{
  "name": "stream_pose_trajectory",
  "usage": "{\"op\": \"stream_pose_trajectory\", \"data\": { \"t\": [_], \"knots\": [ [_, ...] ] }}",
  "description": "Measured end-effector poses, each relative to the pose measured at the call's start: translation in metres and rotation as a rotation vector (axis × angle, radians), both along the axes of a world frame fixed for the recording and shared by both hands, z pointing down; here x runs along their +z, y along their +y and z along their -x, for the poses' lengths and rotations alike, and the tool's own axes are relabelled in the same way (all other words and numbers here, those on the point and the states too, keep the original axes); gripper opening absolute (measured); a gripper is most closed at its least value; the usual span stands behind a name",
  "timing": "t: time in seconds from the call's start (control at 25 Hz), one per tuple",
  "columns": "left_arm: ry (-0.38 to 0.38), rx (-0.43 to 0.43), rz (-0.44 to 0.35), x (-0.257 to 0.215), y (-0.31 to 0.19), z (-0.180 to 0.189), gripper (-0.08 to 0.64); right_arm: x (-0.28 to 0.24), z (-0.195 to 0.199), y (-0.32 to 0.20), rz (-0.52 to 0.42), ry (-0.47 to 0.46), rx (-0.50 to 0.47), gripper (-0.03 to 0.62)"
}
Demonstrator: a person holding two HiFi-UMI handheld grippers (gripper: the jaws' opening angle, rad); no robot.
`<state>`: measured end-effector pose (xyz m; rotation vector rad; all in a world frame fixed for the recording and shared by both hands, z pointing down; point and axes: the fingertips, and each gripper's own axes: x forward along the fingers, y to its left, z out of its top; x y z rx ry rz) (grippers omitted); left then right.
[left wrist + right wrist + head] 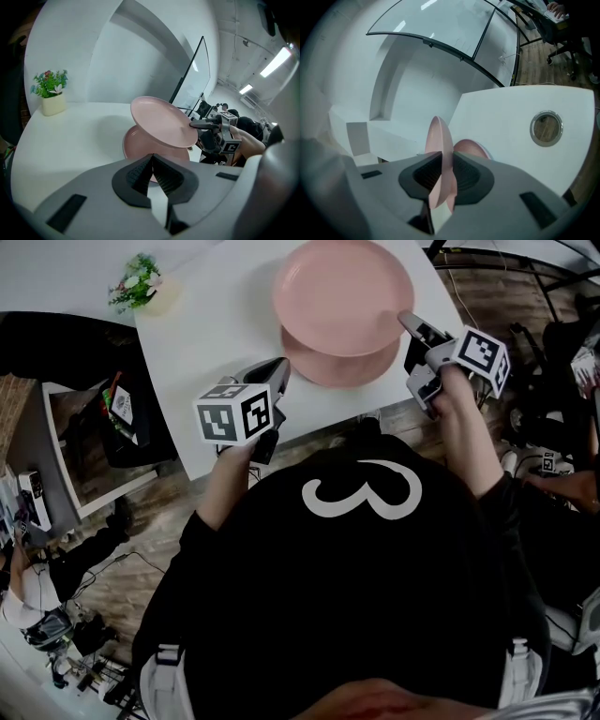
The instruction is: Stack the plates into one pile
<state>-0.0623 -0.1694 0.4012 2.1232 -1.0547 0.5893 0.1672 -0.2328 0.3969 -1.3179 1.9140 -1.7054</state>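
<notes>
Placing step: your right gripper (411, 324) clamps the upper plate (342, 292) by its rim, tilted just above the lower plate (339, 369) on the table (202, 329); your left gripper (279, 371) is closed, empty; next, level it, centre it, lower, then release.

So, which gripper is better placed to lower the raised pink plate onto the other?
Right: the right gripper grips the upper pink plate at its rim, over the lower pink plate. The left gripper is shut and empty.
</notes>
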Motion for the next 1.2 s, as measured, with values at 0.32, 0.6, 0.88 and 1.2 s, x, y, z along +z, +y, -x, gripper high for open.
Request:
{"op": "stream_pose_trajectory", "data": {
  "t": [0.32, 0.6, 0.88, 1.2],
  "knots": [
    [0.006, 0.011, -0.007, 0.008, 0.017, 0.009, 0.017, 0.021, 0.005, 0.034, 0.022, 0.015, 0.012, 0.08],
    [0.017, 0.019, 0.007, 0.007, 0.011, 0.008, 0.017, 0.032, 0.007, 0.038, 0.066, 0.033, 0.012, 0.083],
    [0.019, 0.03, 0.019, 0.021, 0.018, 0.009, 0.017, 0.049, 0.012, 0.05, 0.071, 0.035, 0.001, 0.086],
    [0.024, 0.039, 0.018, 0.022, 0.018, 0.008, 0.017, 0.058, 0.013, 0.055, 0.087, 0.078, -0.008, 0.087]
  ]
}}
